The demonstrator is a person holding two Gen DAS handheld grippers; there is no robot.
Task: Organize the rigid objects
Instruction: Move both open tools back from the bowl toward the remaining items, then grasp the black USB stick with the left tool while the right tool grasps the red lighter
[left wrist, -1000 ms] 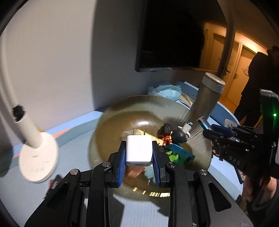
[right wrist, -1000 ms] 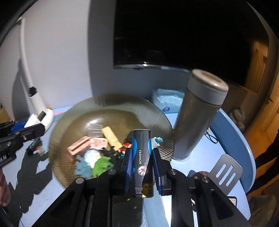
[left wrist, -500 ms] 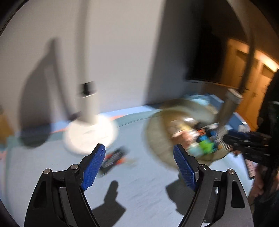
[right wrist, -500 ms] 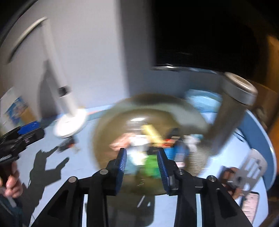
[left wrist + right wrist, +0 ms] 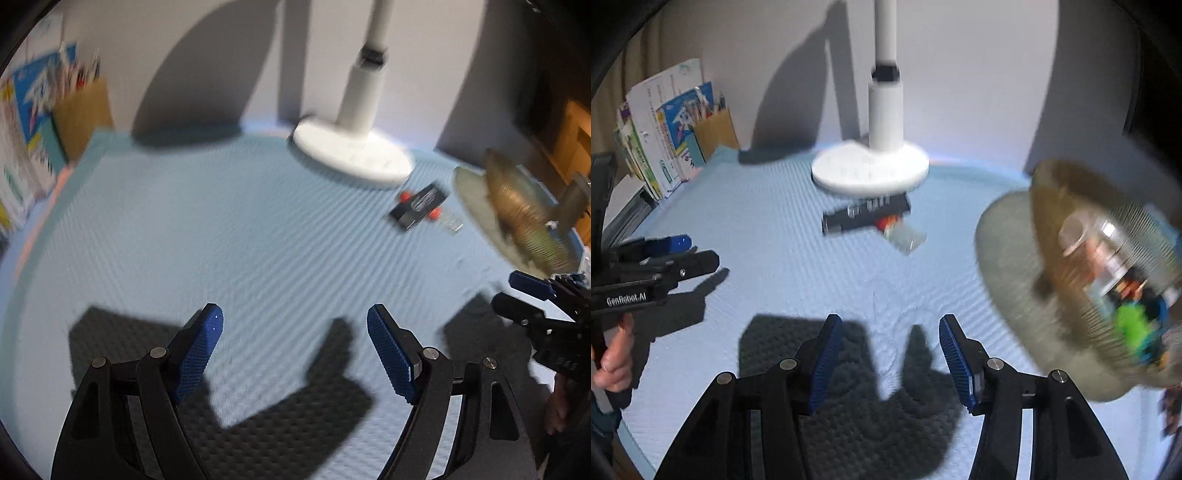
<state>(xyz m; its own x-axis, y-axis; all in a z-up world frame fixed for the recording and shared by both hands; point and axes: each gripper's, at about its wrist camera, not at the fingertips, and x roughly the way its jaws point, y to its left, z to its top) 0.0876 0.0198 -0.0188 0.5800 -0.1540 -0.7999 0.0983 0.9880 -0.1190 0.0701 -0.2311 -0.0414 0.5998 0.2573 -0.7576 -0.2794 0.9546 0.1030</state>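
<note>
While both hand-held grippers, left and right, are held empty with jaws apart, the right's having just widened, a black device is noted at twelve o'clock, the amber bowl of small items at two o'clock on the surface.

A pale wall is standing behind a round table covered in a light blue textured mat, and dark, hard-edged shadows are falling across both. A white lamp stand is rising from a round white base at the back of the table, near the wall. To the left, books and leaflets are leaning upright beside a brown cardboard holder, while a warm orange-lit area is showing at the far right.
</note>
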